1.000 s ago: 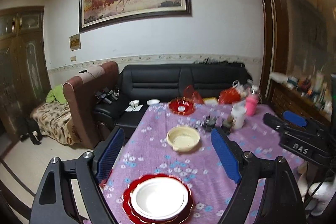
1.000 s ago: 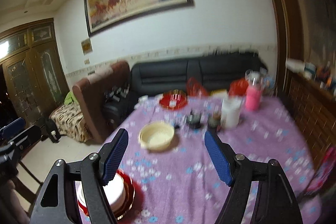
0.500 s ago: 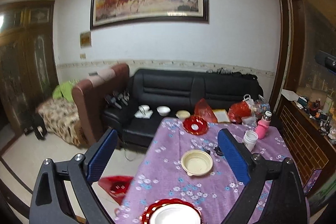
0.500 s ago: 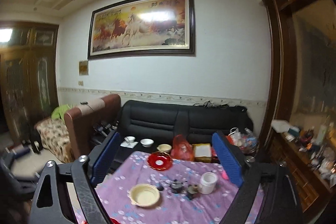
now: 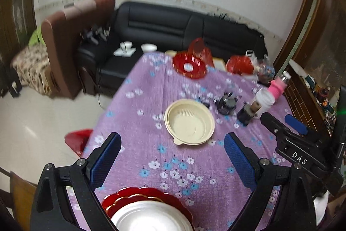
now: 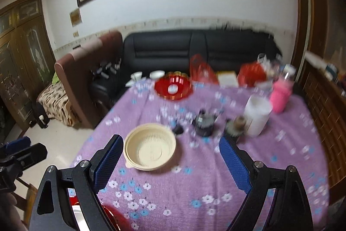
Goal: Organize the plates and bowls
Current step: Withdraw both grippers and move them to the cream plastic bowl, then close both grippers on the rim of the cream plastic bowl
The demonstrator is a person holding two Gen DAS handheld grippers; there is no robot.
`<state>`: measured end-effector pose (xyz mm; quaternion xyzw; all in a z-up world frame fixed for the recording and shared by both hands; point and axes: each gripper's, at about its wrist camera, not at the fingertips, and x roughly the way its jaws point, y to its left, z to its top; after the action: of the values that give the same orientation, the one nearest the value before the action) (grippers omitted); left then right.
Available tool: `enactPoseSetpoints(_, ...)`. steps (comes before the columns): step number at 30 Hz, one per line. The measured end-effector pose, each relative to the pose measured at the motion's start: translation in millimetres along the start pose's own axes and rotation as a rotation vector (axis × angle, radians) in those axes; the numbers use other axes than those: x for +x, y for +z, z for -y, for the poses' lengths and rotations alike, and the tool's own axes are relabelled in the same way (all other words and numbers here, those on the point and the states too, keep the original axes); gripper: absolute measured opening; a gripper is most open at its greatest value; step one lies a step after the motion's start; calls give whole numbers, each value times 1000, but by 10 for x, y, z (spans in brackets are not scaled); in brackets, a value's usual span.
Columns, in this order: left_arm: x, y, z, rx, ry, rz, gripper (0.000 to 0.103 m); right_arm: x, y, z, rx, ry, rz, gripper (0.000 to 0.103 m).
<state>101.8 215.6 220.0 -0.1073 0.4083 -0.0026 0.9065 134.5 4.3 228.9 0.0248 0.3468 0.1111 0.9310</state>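
Both grippers hang over the purple-clothed worktop (image 5: 194, 168), fingers spread wide and grasping nothing. A cream bowl (image 5: 189, 122) sits mid-worktop. A white bowl (image 5: 151, 219) rests on red plates (image 5: 121, 198) at the near edge, under the left gripper (image 5: 172, 160); the right gripper (image 6: 170, 162) hovers alongside.

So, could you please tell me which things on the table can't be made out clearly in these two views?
- White dish on the red plate: cut off by the bottom edge, left wrist view.
- The same stack: hidden behind the right tongs' frame, right wrist view.
- Small dark jars: motion-blurred, contents unreadable.
- Red bags at the far edge: blurred.
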Motion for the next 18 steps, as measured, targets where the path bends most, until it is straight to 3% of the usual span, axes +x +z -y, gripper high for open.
enactPoseSetpoints(8, 766, 18, -69, -43, -23, -131, 96, 731, -207, 331, 65, 40, -104, 89)
enactPoseSetpoints(18, 1285, 90, -170, -68, -35, -196, 96, 1312, -369, 417, 113, 113, -192, 83)
